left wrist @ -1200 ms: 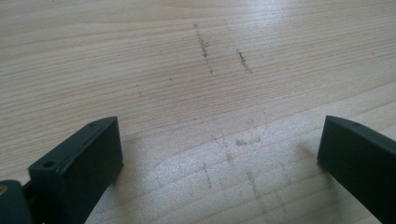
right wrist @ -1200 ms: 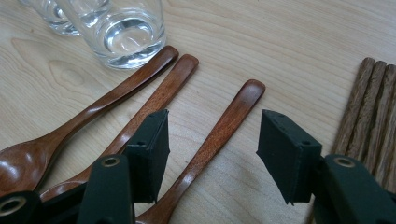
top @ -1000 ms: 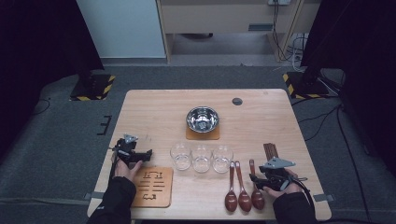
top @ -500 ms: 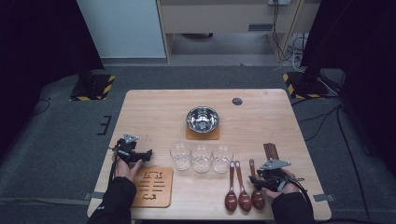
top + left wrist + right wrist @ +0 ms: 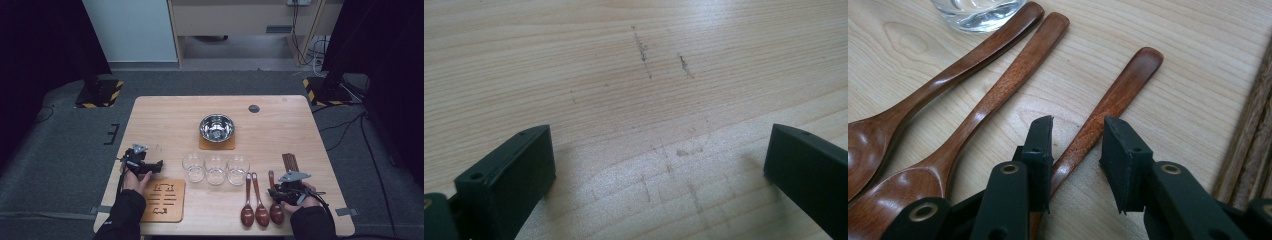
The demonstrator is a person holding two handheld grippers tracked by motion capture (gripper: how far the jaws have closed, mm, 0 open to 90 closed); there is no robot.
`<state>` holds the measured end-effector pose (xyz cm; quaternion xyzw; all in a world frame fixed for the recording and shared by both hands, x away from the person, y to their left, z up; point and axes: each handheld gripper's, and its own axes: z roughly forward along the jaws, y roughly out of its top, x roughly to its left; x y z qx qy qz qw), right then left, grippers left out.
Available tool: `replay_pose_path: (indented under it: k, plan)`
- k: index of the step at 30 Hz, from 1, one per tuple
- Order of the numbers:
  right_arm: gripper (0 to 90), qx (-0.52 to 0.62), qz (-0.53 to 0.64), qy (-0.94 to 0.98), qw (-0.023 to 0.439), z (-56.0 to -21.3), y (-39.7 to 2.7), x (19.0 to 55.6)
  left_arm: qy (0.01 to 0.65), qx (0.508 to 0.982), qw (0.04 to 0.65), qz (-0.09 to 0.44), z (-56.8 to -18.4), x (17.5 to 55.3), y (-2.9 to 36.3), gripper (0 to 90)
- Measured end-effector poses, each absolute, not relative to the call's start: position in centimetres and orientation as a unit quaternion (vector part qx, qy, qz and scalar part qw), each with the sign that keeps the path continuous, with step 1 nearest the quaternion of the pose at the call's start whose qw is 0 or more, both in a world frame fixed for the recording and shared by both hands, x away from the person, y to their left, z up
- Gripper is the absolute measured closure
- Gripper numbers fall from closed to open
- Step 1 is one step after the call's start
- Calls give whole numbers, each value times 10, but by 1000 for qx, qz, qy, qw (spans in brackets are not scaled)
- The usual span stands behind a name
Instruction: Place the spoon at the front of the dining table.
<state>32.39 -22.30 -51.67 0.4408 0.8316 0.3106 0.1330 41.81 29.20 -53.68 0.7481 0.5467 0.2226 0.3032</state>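
Wooden spoon: the right-most of three brown spoons [image 5: 1108,107] lies flat at the near right of the bench [image 5: 165,115], its handle running between the jaws of the right hand-held gripper [image 5: 1077,131].
Right hand-held gripper: jaws narrow and just been closing; the handle sits in the gap, closest to the left jaw, but a firm pinch cannot be confirmed.
Left hand-held gripper: jaws wide [image 5: 659,155], nothing between them, hovering low over bare wood.
High view: both hand-held grippers at the near edge, the left one [image 5: 156,165] beside a cut-out wooden trivet [image 5: 162,200], the right one [image 5: 274,192] over the spoons; three glasses [image 5: 215,169] stand in a row at the middle, a steel bowl [image 5: 217,127] on a coaster behind them, and dark chopsticks [image 5: 290,161] lie just right of the spoons.
Right gripper view: close-up of the gap around the handle, the two other spoons [image 5: 973,85] to the left, a glass base [image 5: 977,10] at the top.
Left gripper view: scuffed, scratched grain of the bench up close.
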Motion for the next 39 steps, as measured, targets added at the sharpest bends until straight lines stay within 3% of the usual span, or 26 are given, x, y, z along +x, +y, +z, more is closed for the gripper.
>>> replay_pose_path:
  k: [31,39]
  plan:
    - [782,429,301,839,147,-515,-224,326,547,748,303,223,-537,418,292,0]
    - [752,432,305,836,144,-515,-225,326,547,748,303,223,-537,418,292,0]
